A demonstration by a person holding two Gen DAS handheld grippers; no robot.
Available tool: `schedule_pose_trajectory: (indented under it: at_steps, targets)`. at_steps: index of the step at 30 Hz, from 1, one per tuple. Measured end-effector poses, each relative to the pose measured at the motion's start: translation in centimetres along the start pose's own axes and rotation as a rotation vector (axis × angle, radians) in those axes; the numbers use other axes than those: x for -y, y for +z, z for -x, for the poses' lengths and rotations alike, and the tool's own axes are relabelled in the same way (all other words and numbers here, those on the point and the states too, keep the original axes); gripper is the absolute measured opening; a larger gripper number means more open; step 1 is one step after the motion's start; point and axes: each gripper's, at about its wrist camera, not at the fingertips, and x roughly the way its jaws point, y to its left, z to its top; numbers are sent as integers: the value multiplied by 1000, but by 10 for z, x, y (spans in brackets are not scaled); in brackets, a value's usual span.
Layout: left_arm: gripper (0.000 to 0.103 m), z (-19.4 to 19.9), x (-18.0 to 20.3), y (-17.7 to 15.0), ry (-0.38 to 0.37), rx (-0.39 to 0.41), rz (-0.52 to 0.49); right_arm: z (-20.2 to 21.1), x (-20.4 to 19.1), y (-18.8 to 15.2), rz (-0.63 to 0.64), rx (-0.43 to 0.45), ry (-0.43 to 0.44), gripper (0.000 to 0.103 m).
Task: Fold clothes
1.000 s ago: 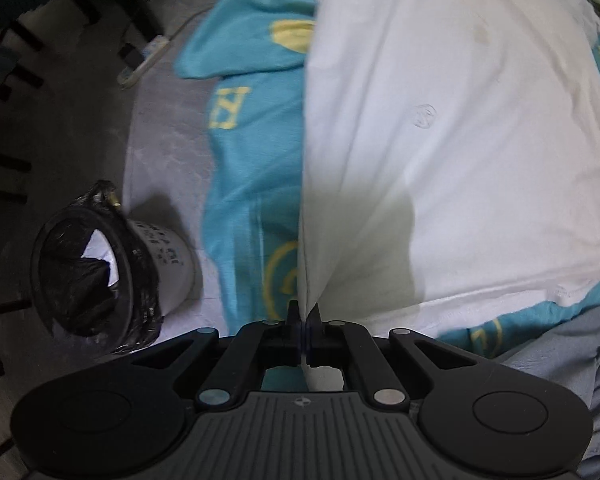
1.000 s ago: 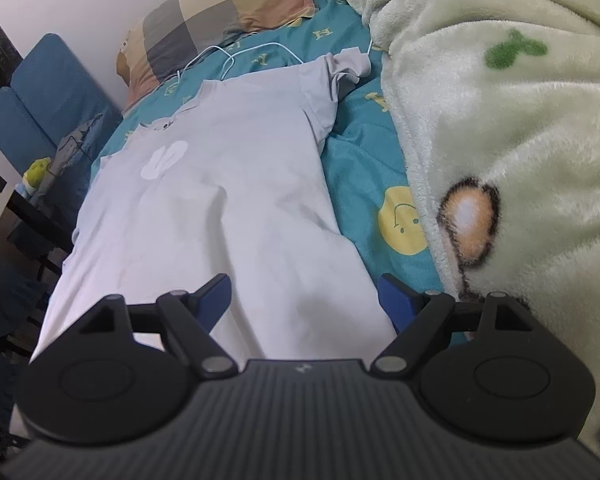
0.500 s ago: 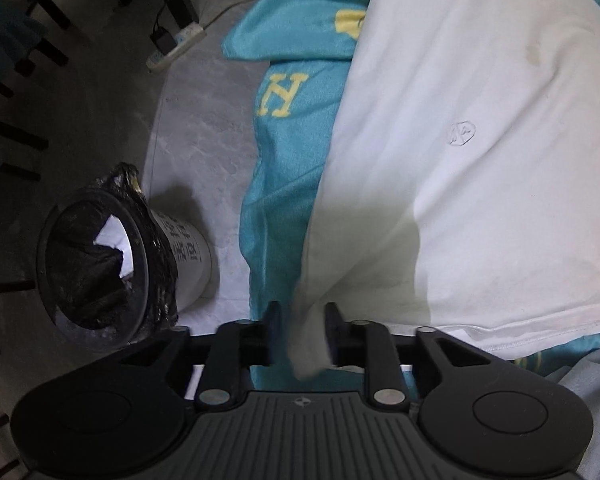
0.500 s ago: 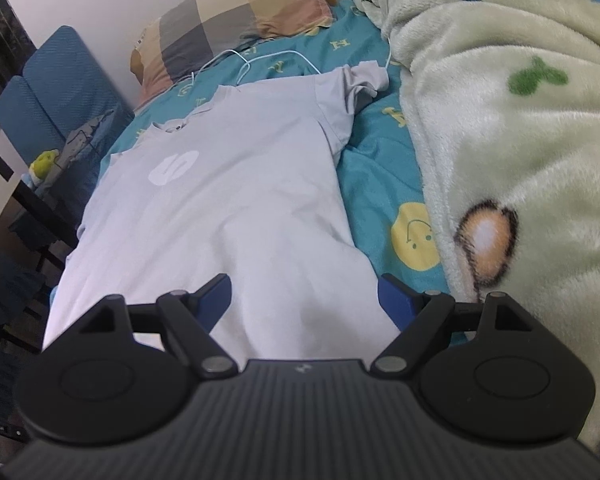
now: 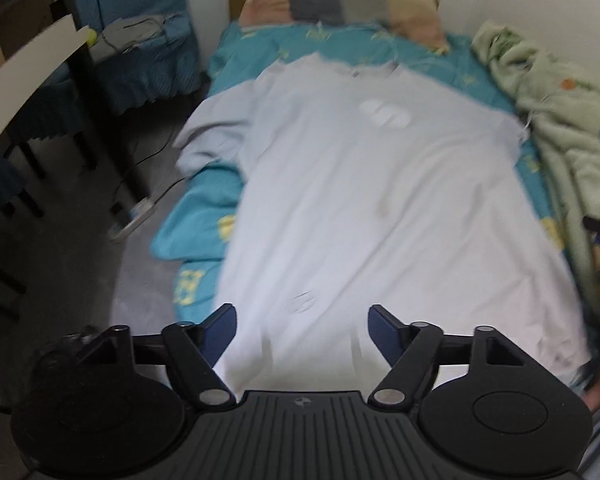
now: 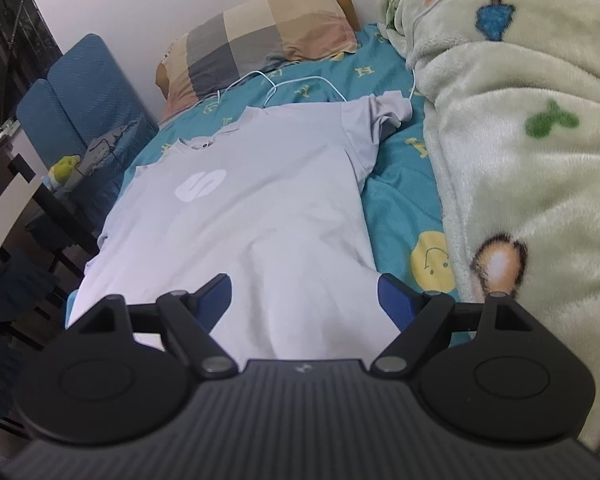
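1. Shirt first: pale grey short-sleeved cotton T-shirt (image 6: 260,216) is lying flat and face up on the teal printed bedsheet (image 6: 396,208), collar toward the checked patchwork pillow (image 6: 268,36), hem toward me. No fold is showing yet, by my reading.

2. Left gripper (image 5: 302,322) is hanging over the hem end. Its jaws have just been opening and are now standing spread, blue pads apart, nothing between them; cloth is lying below, not pinched. That view is smeared with motion blur.

3. Right gripper (image 6: 304,296) is hovering over the hem on the side nearer the pale green fleece blanket (image 6: 512,128). Its jaws are spread wide and empty too.

4. Key relation: the shirt's long axis is running straight away from both sets of jaws, hem nearest, collar farthest. I am judging the left hand nearer the sleeve (image 5: 208,140) that is drooping over the bed's edge toward the floor, and the right hand nearer the bunched sleeve (image 6: 388,110) beside the blanket.

5. Writing: a white "S"-shaped logo (image 6: 201,185) is sitting on the chest. A faint small round mark near the hem is too blurred to read. Yellow letters on the sheet are showing; one "H" (image 6: 367,72) reads clearly.

6. White cable (image 6: 300,82) is trailing just beyond the collar; I am watching for snagging.
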Motion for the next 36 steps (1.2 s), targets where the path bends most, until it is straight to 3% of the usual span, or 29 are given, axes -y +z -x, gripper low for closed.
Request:
schedule_pose_trajectory:
  at_steps: [6,9,13,17,20,26,31,36]
  targets:
    - [80,-40,58,-13,-90,37,-19,8,-1,1,35,47,-4,82]
    - [85,-56,87,-13,-117,56,-55,8,-3,1,38,61,10,82]
    - [97,-89,98,-18,-161,98,-54,8,-4,1,38,82,42,82]
    - [100,-98,116,-4,-167,177,-42,5,-4,8,23,129,79,82]
    - [102,-108,122,7,-161,256,22,-7,-3,24,10,176,49,82]
    - [102,-140,114,16,-144,310,63,-62,11,58,-83,238,56,84]
    - [102,-166,97,16,-170,284,104,-136,32,78,-218,202,33,84]
    - [102,-193,80,29,-202,298,144,-199,60,104,-329,241,-83,84]
